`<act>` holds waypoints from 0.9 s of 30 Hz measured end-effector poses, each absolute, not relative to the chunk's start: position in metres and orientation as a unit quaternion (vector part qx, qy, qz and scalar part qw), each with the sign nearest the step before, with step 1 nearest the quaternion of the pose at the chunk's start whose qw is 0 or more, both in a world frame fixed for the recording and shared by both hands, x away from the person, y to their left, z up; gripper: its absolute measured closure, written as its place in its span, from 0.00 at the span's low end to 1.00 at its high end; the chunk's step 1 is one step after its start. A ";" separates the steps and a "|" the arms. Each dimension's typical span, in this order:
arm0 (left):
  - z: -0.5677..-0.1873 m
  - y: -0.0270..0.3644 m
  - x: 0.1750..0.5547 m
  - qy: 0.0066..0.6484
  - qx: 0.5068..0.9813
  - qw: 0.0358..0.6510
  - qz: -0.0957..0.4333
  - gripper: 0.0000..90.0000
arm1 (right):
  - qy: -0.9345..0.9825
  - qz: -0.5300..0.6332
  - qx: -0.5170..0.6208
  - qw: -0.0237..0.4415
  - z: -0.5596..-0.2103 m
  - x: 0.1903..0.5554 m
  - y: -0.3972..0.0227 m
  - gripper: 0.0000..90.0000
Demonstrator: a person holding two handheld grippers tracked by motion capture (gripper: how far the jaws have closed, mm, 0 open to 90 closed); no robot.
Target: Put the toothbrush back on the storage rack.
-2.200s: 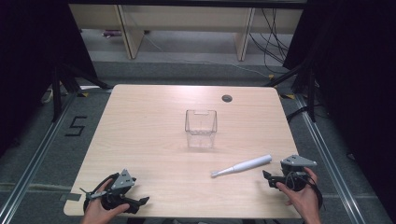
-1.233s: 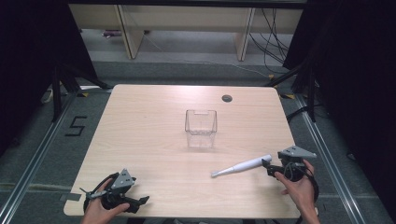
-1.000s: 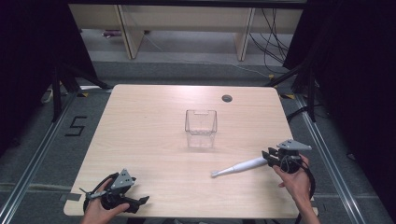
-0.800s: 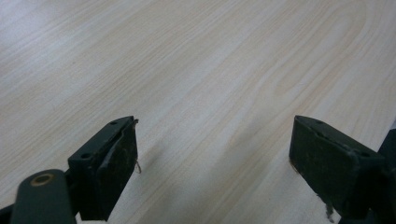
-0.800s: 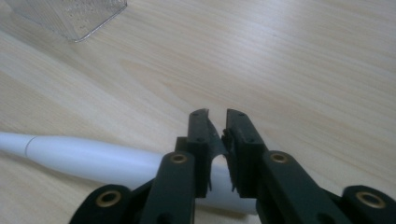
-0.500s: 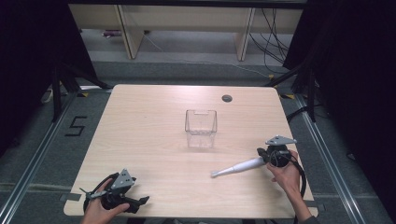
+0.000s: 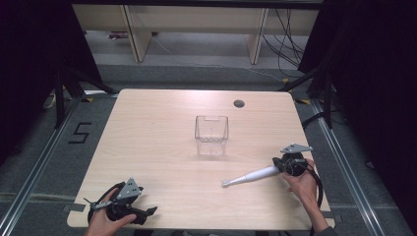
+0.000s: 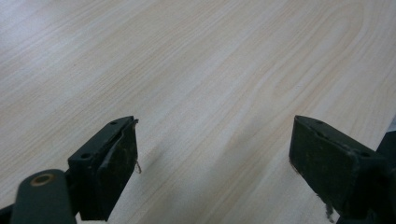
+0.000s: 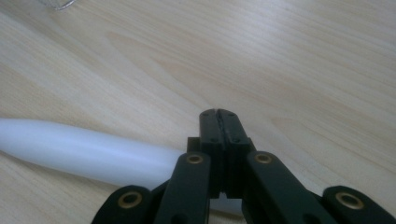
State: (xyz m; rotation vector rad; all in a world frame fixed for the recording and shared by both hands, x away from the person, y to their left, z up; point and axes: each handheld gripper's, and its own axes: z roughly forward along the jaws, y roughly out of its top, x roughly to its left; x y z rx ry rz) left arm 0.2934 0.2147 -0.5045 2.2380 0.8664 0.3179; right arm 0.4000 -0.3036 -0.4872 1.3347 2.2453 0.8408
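High view: white stick [image 7: 251, 175] lengthwise toward right gripper [image 7: 284, 166]

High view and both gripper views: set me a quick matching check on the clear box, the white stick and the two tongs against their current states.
Things:
1. clear box
2. white stick
3. left tongs
4. right tongs

States:
A. shut, tips together, by the stick's end
B. lying flat on the table, right of the middle
C. open, nothing between them
D. standing upright, mid-table

Pairs: 1-D, 2-B, 3-C, 4-A
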 end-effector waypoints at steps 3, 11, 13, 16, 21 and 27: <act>-0.504 0.215 0.293 0.334 0.865 0.353 0.123 0.17 | 0.803 0.299 0.475 0.201 -0.487 0.399 -0.305 1.00; -0.504 0.215 0.293 0.335 0.865 0.353 0.123 0.17 | 0.811 0.291 0.466 0.204 -0.486 0.392 -0.305 1.00; -0.504 0.214 0.293 0.335 0.865 0.352 0.123 0.17 | 0.812 0.290 0.465 0.200 -0.486 0.389 -0.304 1.00; -0.504 0.215 0.293 0.333 0.866 0.352 0.123 0.17 | 0.817 0.282 0.462 0.200 -0.487 0.384 -0.304 1.00; -0.504 0.214 0.293 0.333 0.867 0.351 0.123 0.17 | 0.820 0.282 0.455 0.202 -0.486 0.379 -0.305 1.00; -0.504 0.214 0.293 0.334 0.866 0.352 0.123 0.17 | 0.829 0.278 0.441 0.203 -0.485 0.375 -0.301 1.00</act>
